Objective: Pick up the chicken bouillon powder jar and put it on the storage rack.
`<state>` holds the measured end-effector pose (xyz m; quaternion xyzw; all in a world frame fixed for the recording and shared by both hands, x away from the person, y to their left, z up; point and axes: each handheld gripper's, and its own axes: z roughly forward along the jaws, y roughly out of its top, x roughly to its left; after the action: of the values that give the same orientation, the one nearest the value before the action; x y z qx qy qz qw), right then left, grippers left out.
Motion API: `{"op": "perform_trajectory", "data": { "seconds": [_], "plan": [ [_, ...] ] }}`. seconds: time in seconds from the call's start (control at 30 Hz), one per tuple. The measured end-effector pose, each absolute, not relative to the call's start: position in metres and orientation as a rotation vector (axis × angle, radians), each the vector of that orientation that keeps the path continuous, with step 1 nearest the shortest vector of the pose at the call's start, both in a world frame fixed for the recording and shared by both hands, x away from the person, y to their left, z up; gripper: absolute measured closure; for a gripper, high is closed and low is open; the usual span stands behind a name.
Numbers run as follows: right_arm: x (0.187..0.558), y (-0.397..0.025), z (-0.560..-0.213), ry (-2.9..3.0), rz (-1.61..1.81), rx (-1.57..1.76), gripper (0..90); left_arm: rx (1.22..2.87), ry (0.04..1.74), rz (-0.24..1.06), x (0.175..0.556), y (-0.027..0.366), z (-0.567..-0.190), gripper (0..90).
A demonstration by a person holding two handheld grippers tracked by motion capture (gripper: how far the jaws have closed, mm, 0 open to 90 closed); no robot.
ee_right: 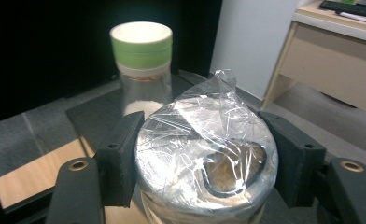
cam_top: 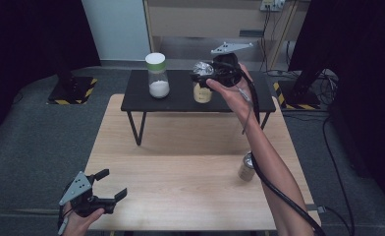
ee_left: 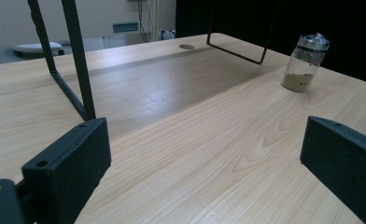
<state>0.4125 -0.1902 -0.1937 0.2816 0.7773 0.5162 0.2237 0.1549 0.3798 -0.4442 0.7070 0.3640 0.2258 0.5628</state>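
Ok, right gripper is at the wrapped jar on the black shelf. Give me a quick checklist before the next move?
1. Right gripper jaws on both sides of the wrapped jar: ok.
2. Firm grip on the jar: cannot tell; the jaws look against the lid.
3. Jar base resting on the black shelf or lifted: cannot tell.
4. Green-lidded jar apart from the wrapped one: ok.
5. Left gripper open and idle at the near table edge: ok.
6. Third jar standing by the right forearm, cable close: not ok.
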Motion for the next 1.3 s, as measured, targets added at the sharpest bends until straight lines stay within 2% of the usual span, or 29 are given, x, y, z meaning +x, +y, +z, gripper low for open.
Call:
{"op": "perform_trajectory", "data": {
  "seconds": [0.77,1.3],
  "plan": [
    [0.446,-0.173,-0.217,2.096,1.396,0.901,35.2,1.655,0.856,0.524,0.155,0.382,-0.446,1.1],
    [0.456,-0.188,-0.233,2.067,1.435,0.984,35.2,1.657,0.856,0.521,0.155,0.382,-0.446,1.1]
  ]
}}
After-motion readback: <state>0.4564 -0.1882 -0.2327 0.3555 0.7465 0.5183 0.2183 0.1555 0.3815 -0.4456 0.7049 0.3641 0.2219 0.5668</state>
